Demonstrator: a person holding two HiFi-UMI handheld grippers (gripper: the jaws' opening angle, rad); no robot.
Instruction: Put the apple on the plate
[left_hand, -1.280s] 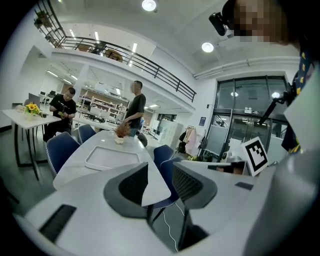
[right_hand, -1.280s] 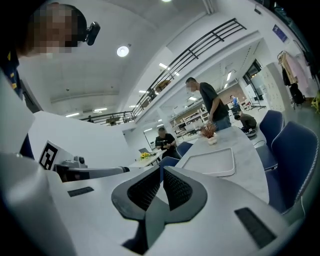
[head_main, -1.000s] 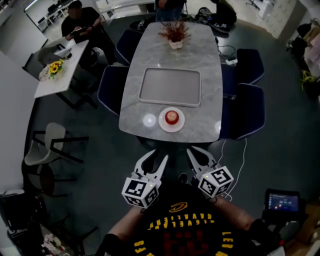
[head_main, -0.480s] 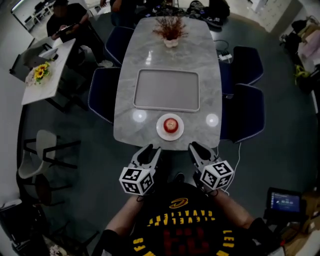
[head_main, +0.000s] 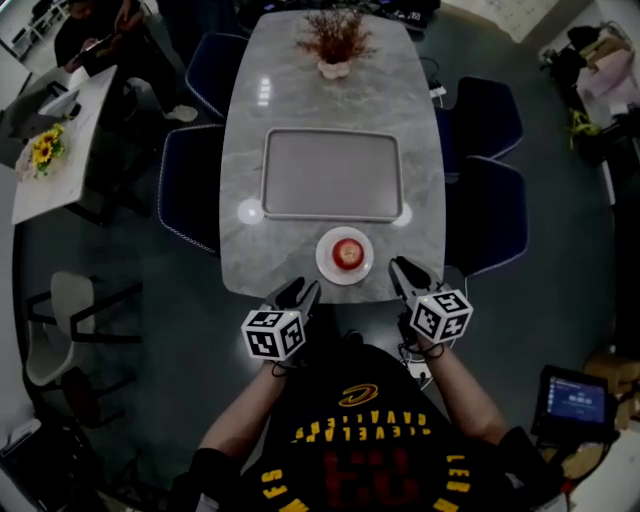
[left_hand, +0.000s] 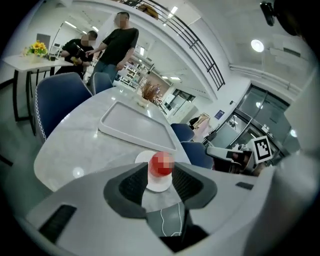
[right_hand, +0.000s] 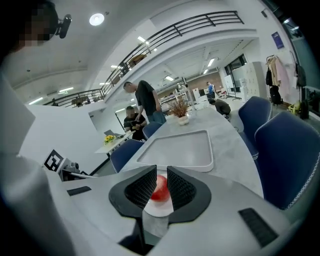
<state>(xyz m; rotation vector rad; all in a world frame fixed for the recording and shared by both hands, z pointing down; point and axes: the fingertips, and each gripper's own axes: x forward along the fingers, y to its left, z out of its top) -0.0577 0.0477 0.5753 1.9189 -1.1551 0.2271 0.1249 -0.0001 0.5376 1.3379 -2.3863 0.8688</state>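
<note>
The apple (head_main: 347, 253) is sitting in the middle of the white plate (head_main: 324, 262) by the near edge of the bench (head_main: 330, 95), just in front of the empty tray (head_main: 332, 175), so the placing looks done to me. The person is holding the left gripper (head_main: 302, 292) and right gripper (head_main: 404, 273) just off that edge, either side of the plate. Both have their jaws apart and are gripping nothing, probably because nothing is left to carry.

The grey marble surface (head_main: 262, 262) lies bare left and right of the round white plate (head_main: 323, 259). A grey rectangular tray (head_main: 333, 175) sits just behind it, and dark blue chairs (head_main: 495, 215) flank both sides.
</note>
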